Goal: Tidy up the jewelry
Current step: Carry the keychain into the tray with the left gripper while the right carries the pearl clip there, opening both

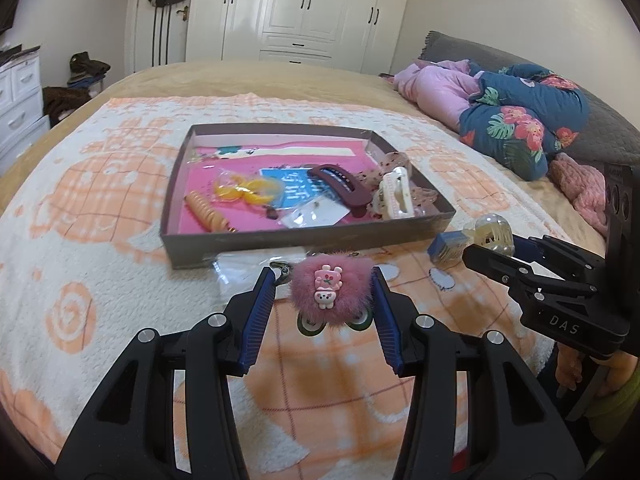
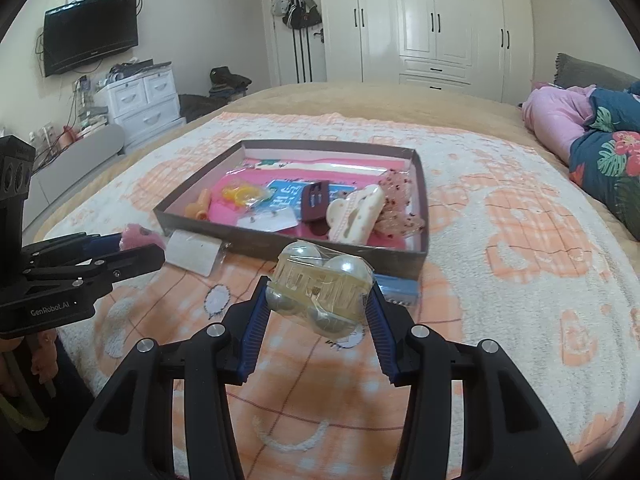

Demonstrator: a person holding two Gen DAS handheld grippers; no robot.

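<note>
My left gripper is shut on a fluffy pink hair clip with a small bear charm, held above the blanket just in front of the box. My right gripper is shut on a clear packet with a yellowish pearl claw clip, also held in front of the box. The brown box with a pink lining holds several hair accessories: a maroon clip, a cream claw clip, an orange spiral clip and a yellow item. In the left wrist view the right gripper is at the right.
A white card in a plastic sleeve and a blue item lie on the orange-and-white blanket by the box's front wall. Folded bedding lies at the right. The left gripper shows at the left of the right wrist view.
</note>
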